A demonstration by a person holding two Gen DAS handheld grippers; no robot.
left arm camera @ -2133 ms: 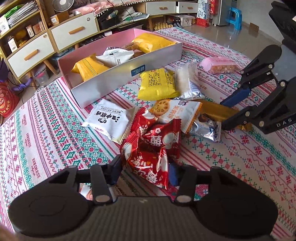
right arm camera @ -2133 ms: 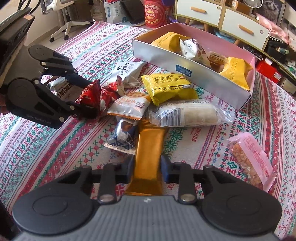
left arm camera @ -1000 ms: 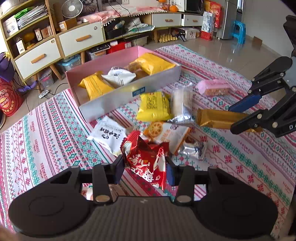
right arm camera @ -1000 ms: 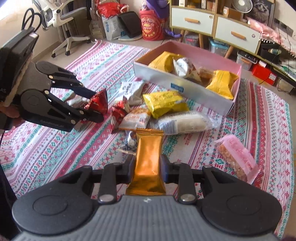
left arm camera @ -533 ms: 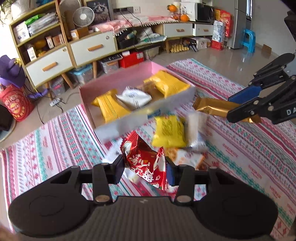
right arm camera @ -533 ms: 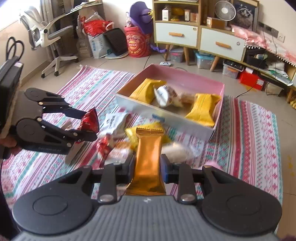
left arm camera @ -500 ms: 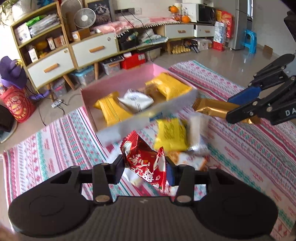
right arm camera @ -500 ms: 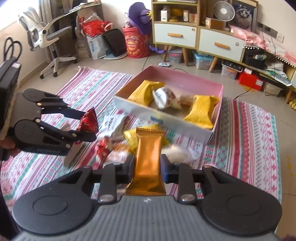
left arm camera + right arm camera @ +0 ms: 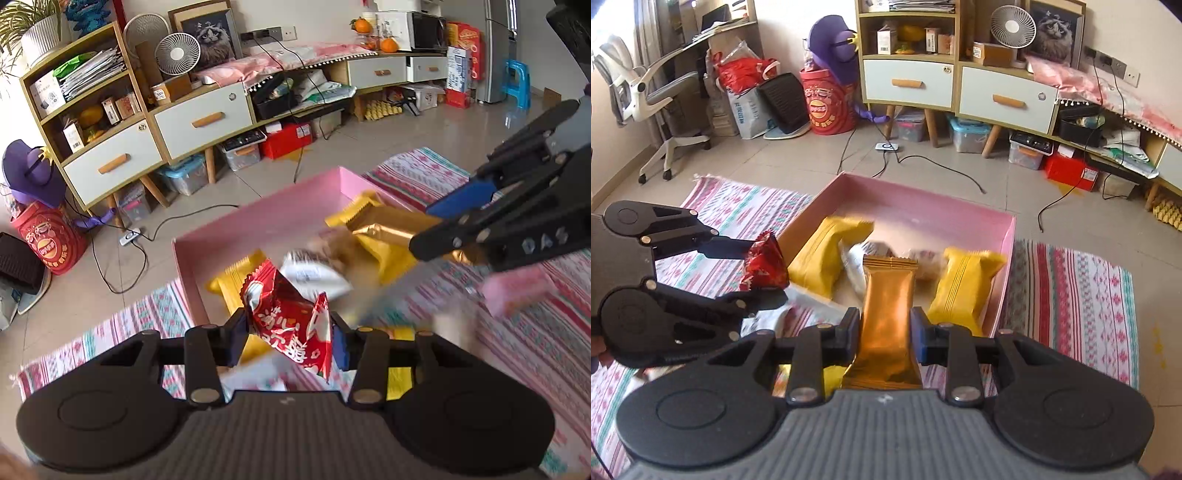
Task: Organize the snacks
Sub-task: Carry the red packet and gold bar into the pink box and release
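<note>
Both grippers have lifted toward the pink box (image 9: 1004, 266): left gripper (image 9: 288, 332) clamps red snack packet (image 9: 291, 325), right gripper (image 9: 884, 332) clamps gold bar (image 9: 886, 314).

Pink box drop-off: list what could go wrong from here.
1. The right gripper and left gripper approach the pink box side by side and could collide.
2. The red packet, pinched at its crumpled lower part, might slip.
3. The gold bar may land on the yellow packets.

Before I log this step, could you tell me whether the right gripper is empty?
No, the right gripper is shut on a gold snack bar above the pink box.
</note>
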